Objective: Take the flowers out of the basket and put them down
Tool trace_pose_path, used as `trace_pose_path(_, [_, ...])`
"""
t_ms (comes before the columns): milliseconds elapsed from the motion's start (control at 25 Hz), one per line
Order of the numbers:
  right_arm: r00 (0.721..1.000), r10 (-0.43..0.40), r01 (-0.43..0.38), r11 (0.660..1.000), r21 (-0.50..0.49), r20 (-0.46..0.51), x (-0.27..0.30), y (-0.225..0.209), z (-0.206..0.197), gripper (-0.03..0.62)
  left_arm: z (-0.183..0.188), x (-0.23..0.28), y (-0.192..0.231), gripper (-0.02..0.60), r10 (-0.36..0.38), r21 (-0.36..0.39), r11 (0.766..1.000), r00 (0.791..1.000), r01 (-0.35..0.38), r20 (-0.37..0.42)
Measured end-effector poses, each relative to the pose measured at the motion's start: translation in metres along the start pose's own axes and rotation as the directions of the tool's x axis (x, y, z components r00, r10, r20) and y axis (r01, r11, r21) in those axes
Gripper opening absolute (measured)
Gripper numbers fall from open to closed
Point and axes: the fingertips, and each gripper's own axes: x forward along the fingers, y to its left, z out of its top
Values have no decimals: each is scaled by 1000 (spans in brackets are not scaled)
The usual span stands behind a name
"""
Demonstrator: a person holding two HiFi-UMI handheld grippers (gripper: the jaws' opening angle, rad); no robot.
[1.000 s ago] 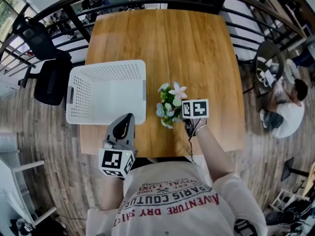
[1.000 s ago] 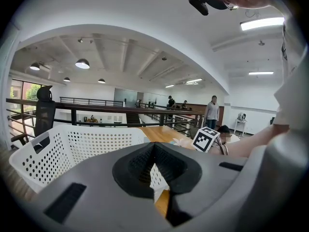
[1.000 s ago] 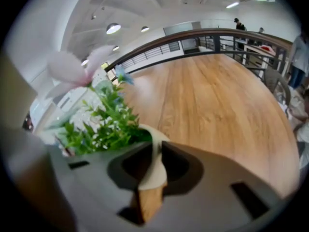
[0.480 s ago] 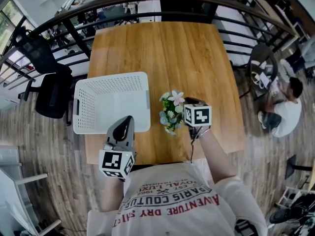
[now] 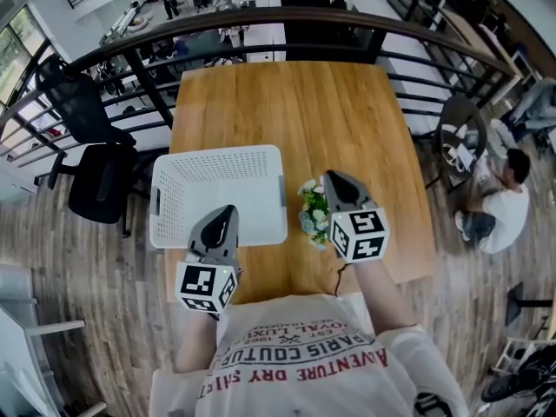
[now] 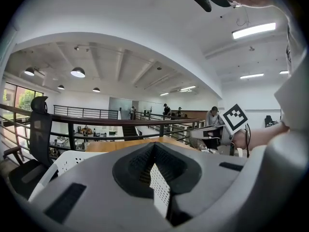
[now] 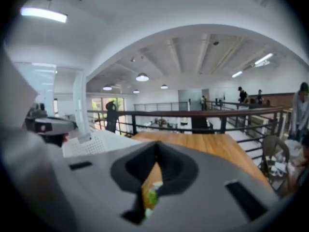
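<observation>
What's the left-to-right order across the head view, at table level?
chair → basket → flowers → seated person

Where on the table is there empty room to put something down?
The far half of the table, between the basket and flowers and the railing, is bare. So is the strip from the flowers to the table's right edge. The near edge is crowded: basket, flowers, left tool and right tool.
</observation>
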Motion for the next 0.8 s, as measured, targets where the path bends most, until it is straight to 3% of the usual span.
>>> trace_pose_path(120, [992,62,-62,998,1,113,-8,31,19,29,5,-4,14,26,2,7,1000,1000,-2,8])
trace_pose_path(240, [984,76,-73,997,-24,160,-12,53,29,28,10,-8,28,26,8,11,1000,1000,-8,17])
trace_pose_path(800, [979,151,-139,986,-92,136,5,108,26,28,6,-29,66,26,39,-12,999,999,-39,32])
